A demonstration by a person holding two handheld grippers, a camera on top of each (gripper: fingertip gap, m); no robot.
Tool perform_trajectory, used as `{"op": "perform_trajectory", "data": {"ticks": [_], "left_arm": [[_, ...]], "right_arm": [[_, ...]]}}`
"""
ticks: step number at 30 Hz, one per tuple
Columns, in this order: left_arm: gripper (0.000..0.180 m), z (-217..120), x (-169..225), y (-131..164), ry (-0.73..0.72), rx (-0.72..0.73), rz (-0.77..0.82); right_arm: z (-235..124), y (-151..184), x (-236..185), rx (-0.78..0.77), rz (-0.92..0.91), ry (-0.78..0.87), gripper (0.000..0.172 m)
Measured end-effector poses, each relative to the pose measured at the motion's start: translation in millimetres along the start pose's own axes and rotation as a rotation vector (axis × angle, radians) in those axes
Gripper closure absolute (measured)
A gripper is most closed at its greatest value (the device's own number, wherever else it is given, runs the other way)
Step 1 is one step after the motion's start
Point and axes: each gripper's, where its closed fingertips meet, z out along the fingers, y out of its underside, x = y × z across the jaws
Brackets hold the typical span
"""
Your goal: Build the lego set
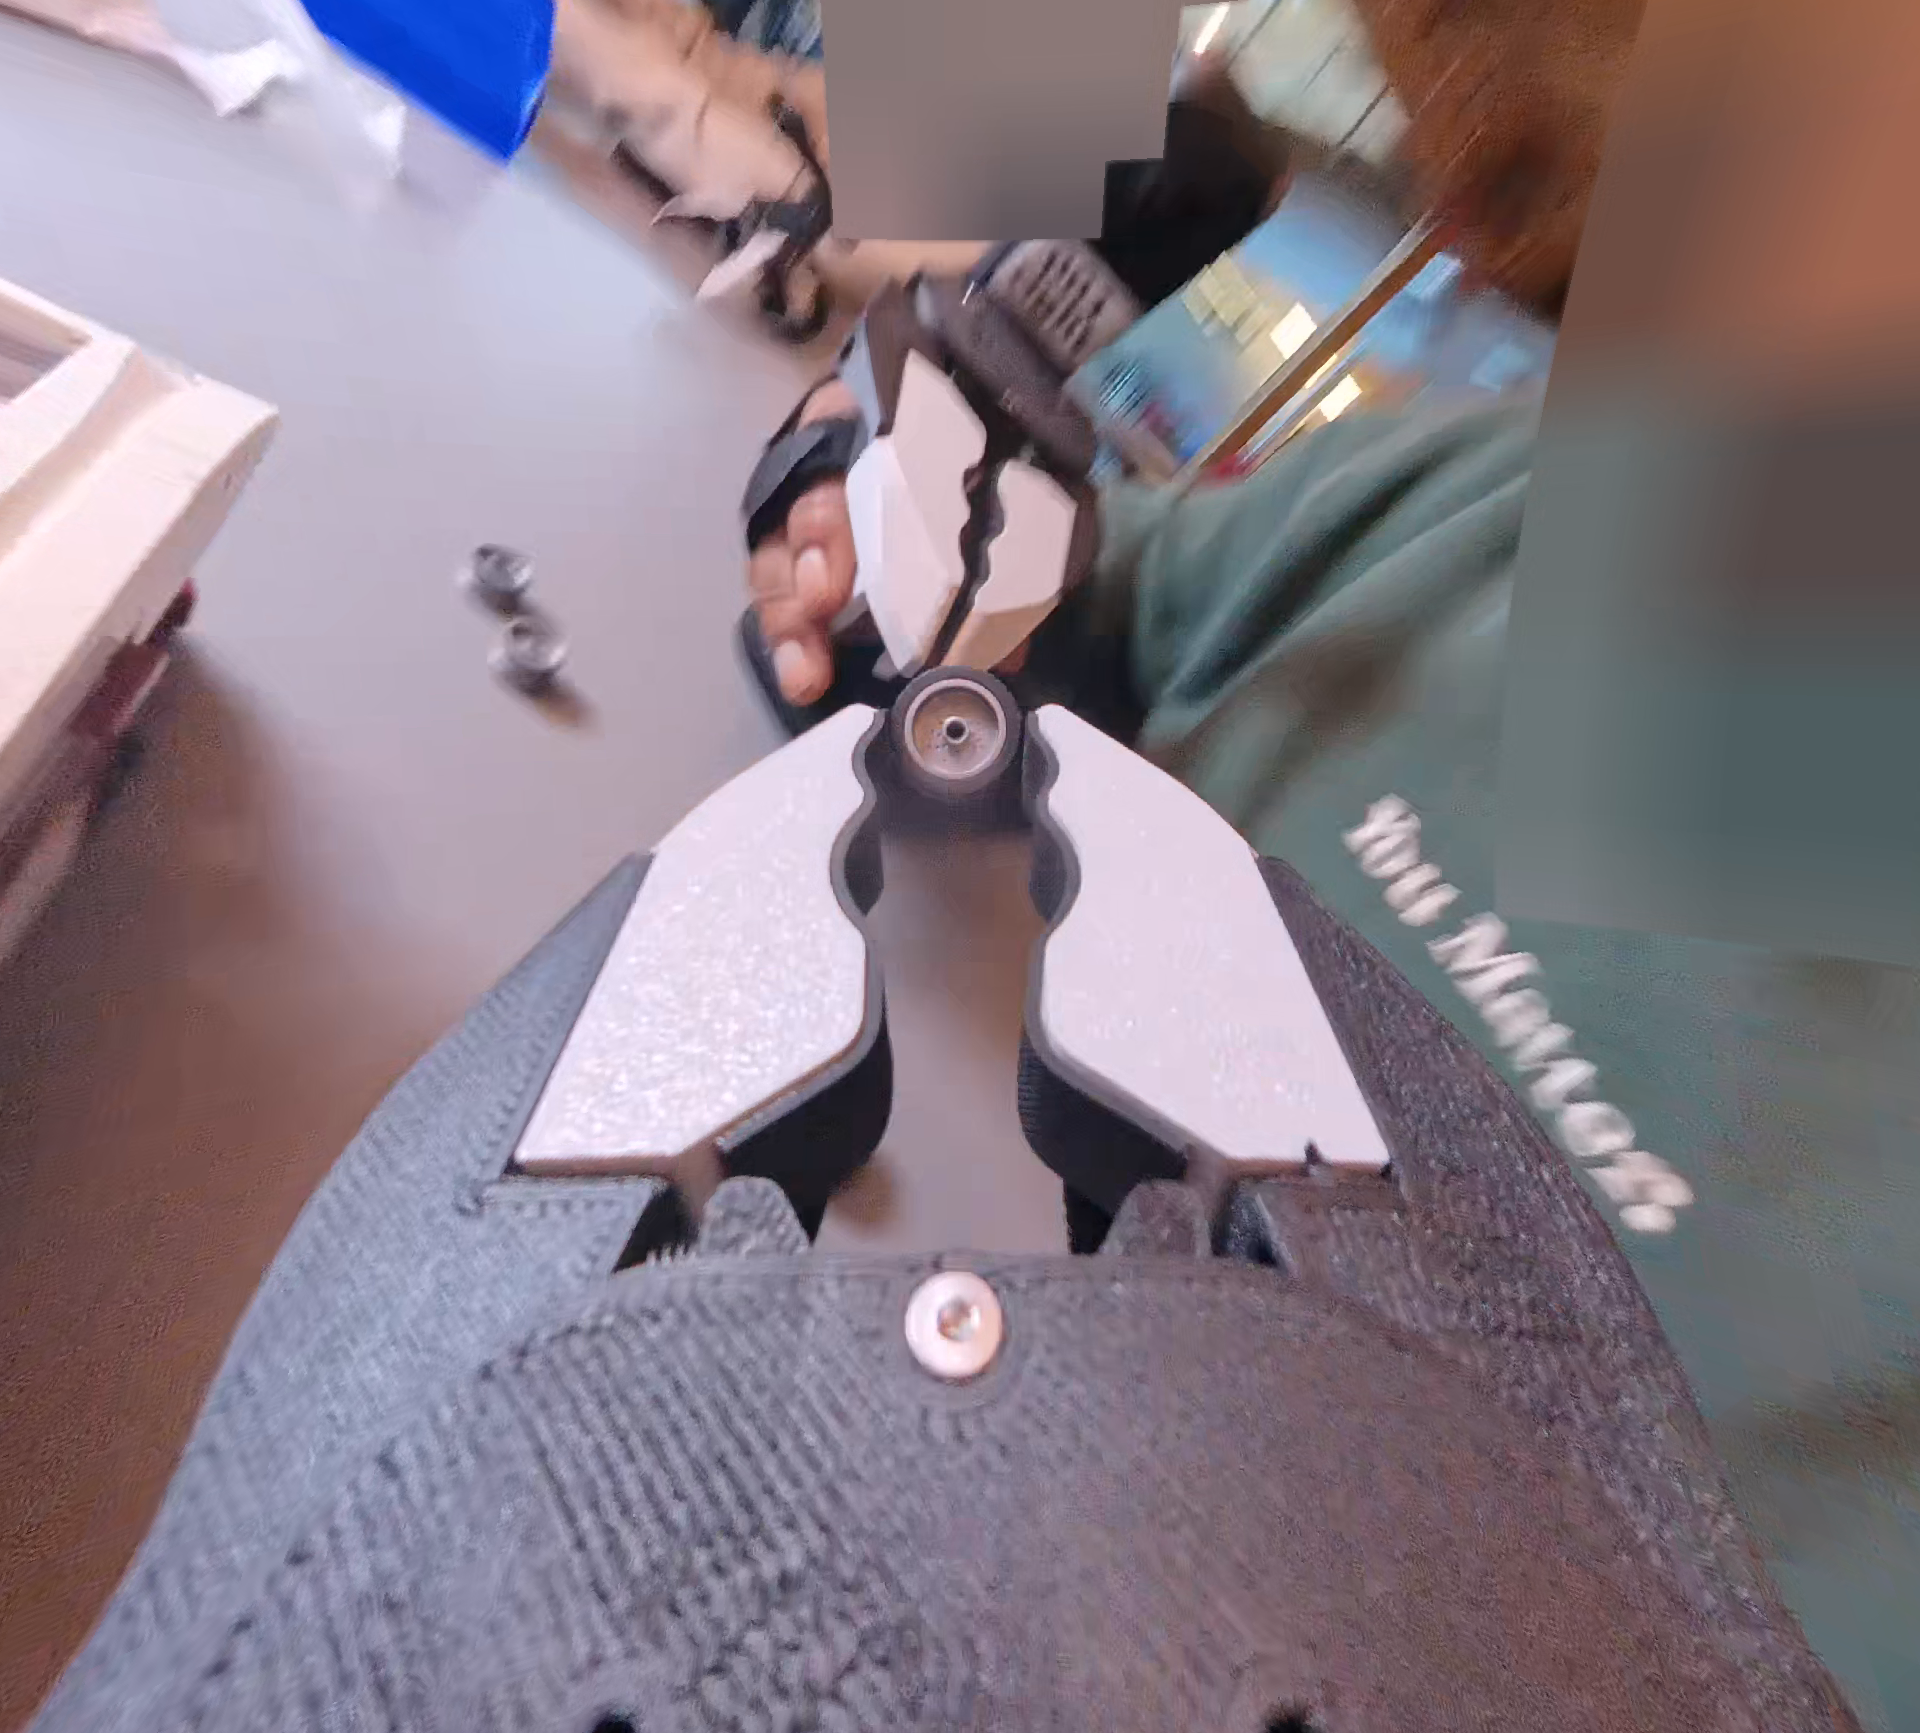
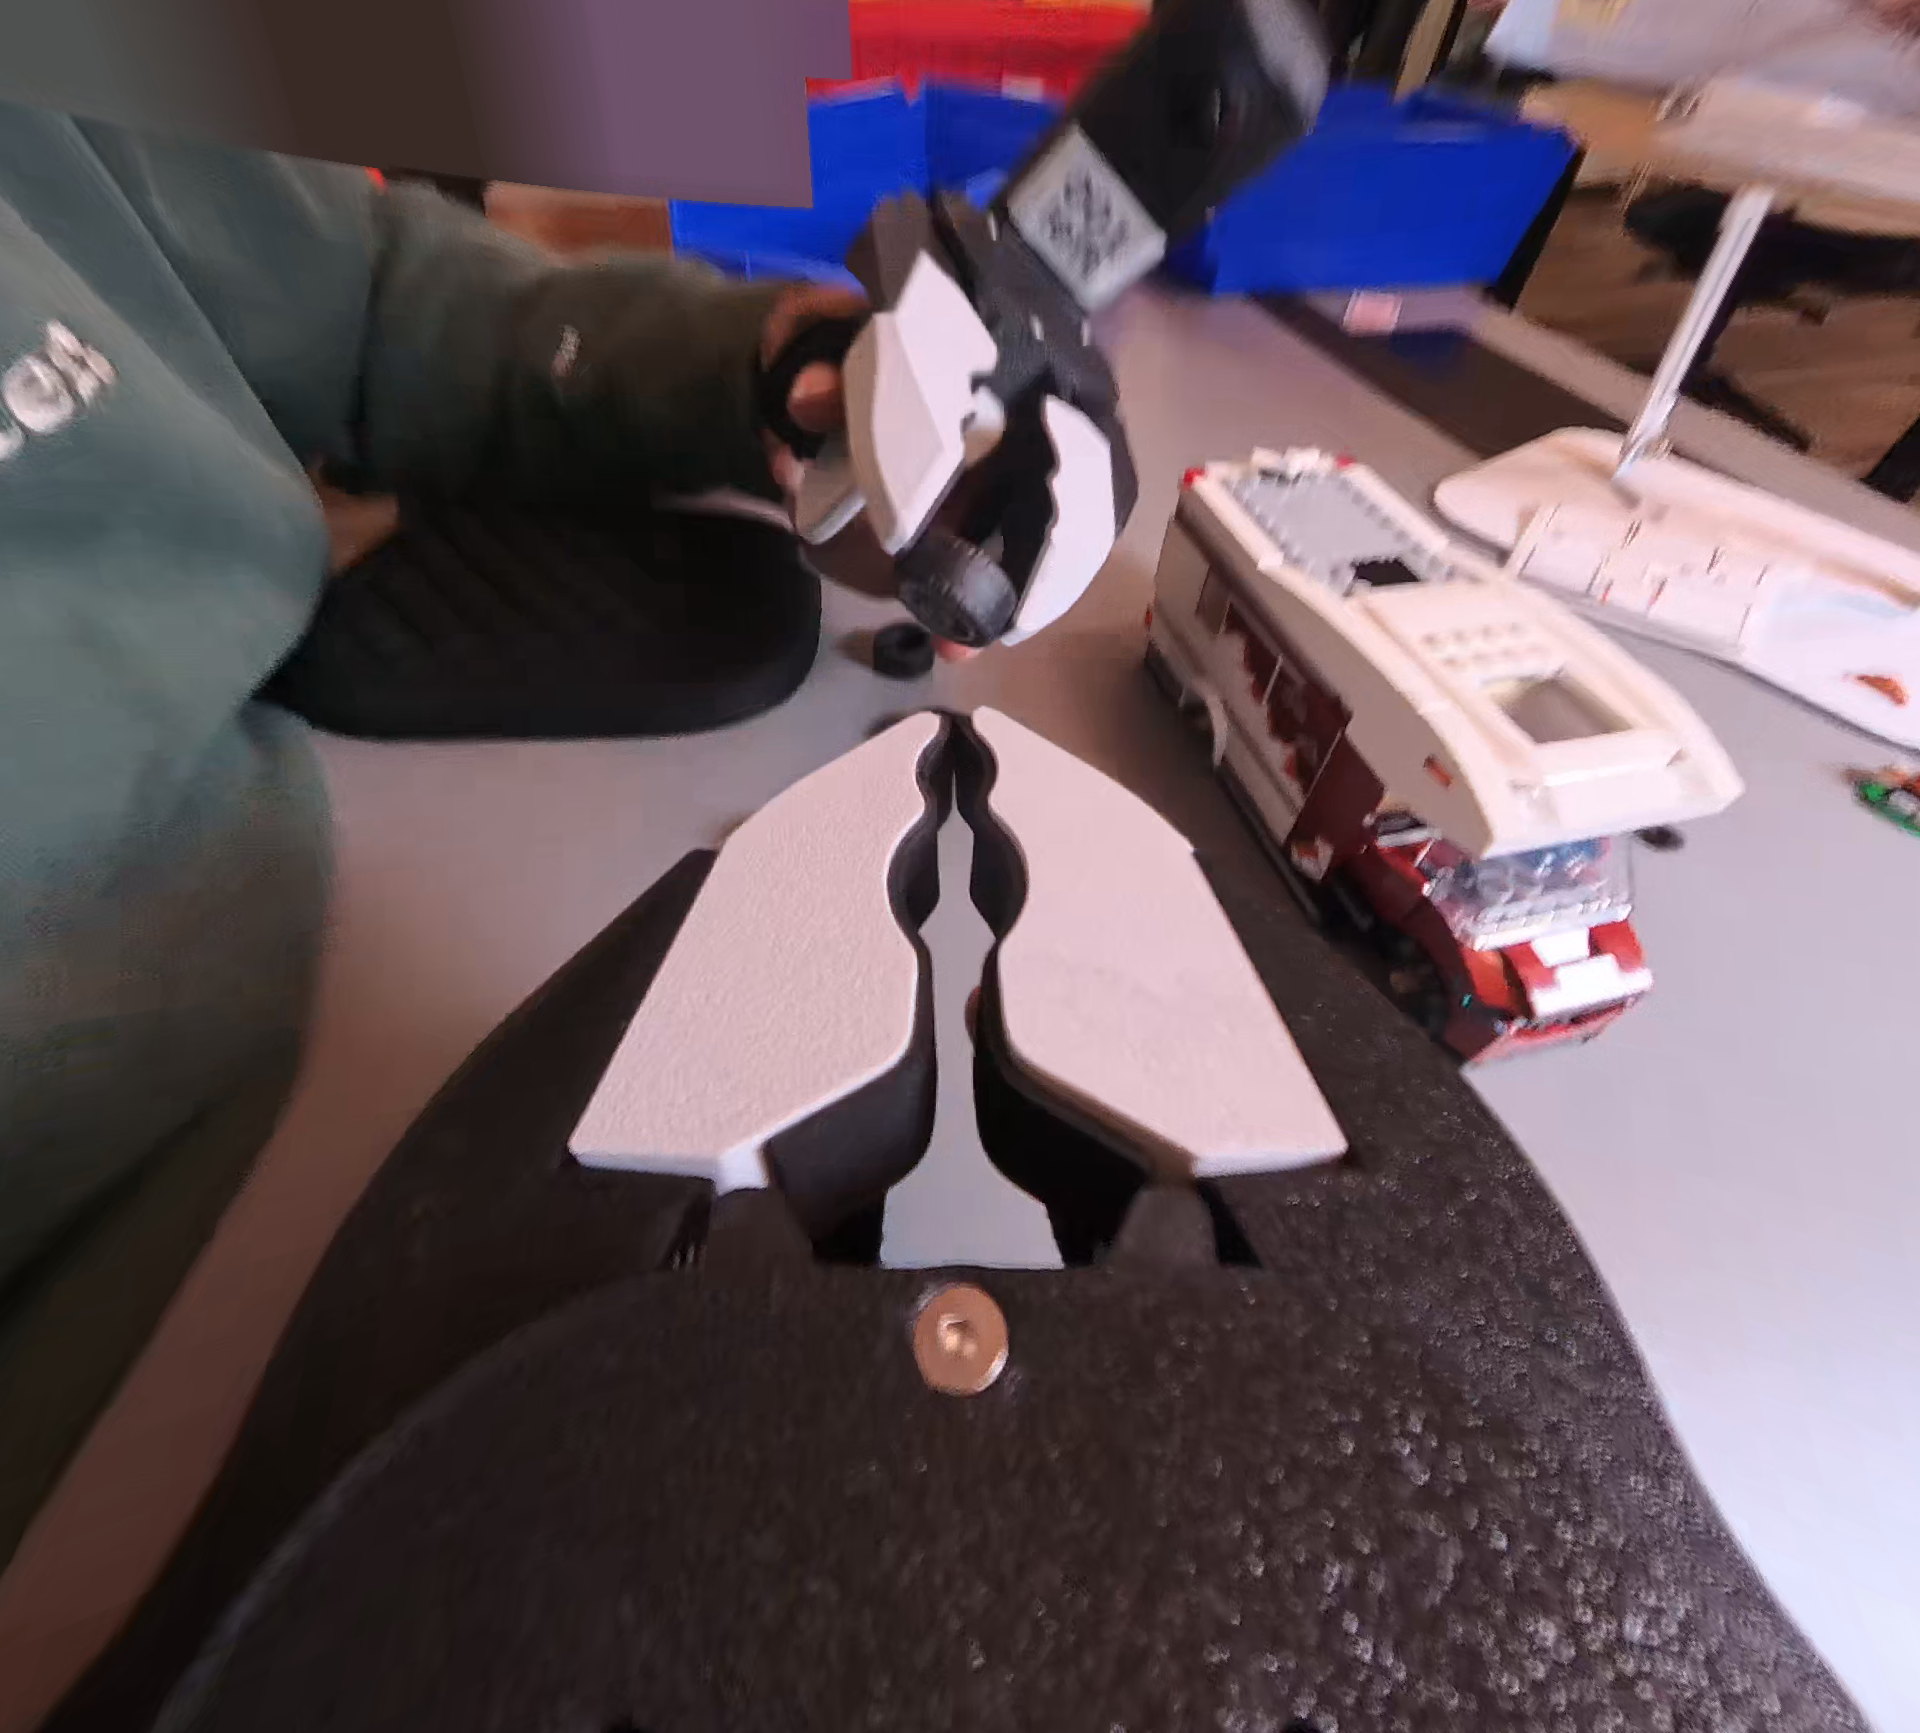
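Note:
My left gripper [image 1: 956,748] is shut on a small toy wheel [image 1: 953,727], a black tyre with a grey hub, pinched at the fingertips above the grey table [image 1: 364,312]. The right wrist view shows the same gripper [image 2: 971,582] holding the wheel [image 2: 956,594] in the air. My right gripper [image 2: 964,729] is shut, and nothing shows between its pads. In the left wrist view its tips [image 1: 951,655] sit just beyond the wheel. A loose black tyre [image 2: 902,647] lies on the table under the left gripper. Two small grey hubs [image 1: 516,608] lie to the left.
A white and dark red brick-built camper van [image 2: 1403,748] stands on the table to the right; it shows at the left edge of the left wrist view [image 1: 104,457]. A white flat model [image 2: 1714,561] lies behind it. Blue bins [image 2: 1351,187] stand at the back. A person in a green sweatshirt [image 2: 156,540] is close on the left. Less than 4 cm separates the two grippers' tips.

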Motion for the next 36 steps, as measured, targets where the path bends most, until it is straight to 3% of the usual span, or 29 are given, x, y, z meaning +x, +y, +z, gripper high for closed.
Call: {"op": "perform_trajectory", "data": {"ticks": [3, 6, 8, 12, 22, 31, 34, 36], "left_arm": [[0.156, -8.2, 9.5, -18.2, 0.151, 0.167, -0.133], [0.156, -5.7, 13.8, -24.3, 0.197, 0.221, -0.158], [0.156, -1.5, 16.1, -27.8, 0.213, 0.241, -0.167], [0.156, 9.2, 20.5, -27.4, 0.223, 0.228, -0.170], [0.156, 19.4, 17.3, -15.0, 0.180, 0.191, -0.176], [0.155, 25.9, 5.8, -2.7, 0.048, 0.120, -0.114], [0.155, 23.4, -9.1, 3.6, -0.097, 0.053, -0.009], [0.155, 15.7, -31.4, 12.7, -0.282, -0.047, 0.107]], "right_arm": [[-5.6, -15.9, 2.0, 0.078, -0.062, 0.032, 0.172], [-4.9, -24.4, 2.1, 0.095, -0.126, 0.071, 0.147], [-3.7, -30.2, 2.9, 0.108, -0.179, 0.112, 0.142], [-0.2, -36.5, -0.8, 0.110, -0.288, 0.159, 0.140], [5.7, -28.6, -4.9, 0.090, -0.332, 0.142, 0.148], [10.0, -14.8, -1.5, 0.062, -0.481, 0.197, 0.148], [12.1, -3.8, 4.2, 0.016, -0.429, 0.185, 0.148], [12.5, 6.3, 10.2, -0.041, -0.355, 0.164, 0.139]]}}
